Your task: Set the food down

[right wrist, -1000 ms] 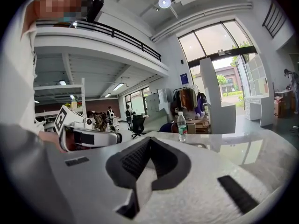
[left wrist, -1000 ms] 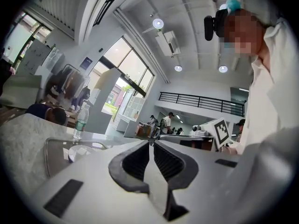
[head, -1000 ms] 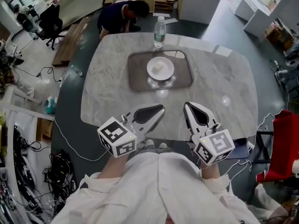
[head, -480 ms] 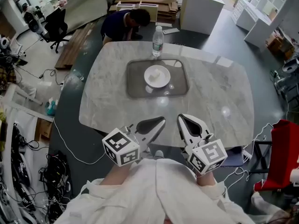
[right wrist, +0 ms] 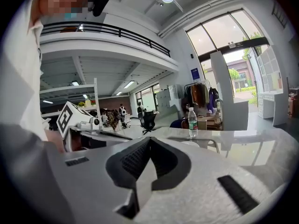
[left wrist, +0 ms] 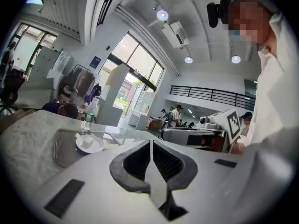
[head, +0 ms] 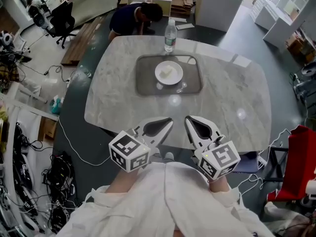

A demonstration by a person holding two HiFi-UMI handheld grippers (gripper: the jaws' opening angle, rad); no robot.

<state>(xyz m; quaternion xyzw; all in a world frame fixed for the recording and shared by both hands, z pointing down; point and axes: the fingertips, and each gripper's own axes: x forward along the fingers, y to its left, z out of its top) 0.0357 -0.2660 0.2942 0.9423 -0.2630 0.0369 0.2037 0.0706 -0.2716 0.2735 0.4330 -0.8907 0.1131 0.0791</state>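
Note:
A white plate [head: 169, 73] holding a small pale piece of food [head: 168, 71] rests on a grey tray [head: 145, 80] in the middle of the marble table [head: 113, 102]. The left gripper view also shows the plate [left wrist: 89, 143] on the tray [left wrist: 60, 150]. My left gripper [head: 170, 120] and right gripper [head: 187, 119] hover side by side over the table's near edge, well short of the tray. Both point toward it. Each is shut, with nothing between its jaws, as its own view of the left gripper [left wrist: 150, 142] and right gripper [right wrist: 149, 139] confirms.
A water bottle [head: 170, 35] stands just beyond the tray at the far edge. A person [head: 133, 16] crouches behind the table. A red chair [head: 301, 157] stands at the right. Cables [head: 64, 177] lie on the floor at the left.
The left gripper has drawn slightly back and down toward my body. The right gripper has hardly moved. Both stay shut, and the plate and tray are where they were.

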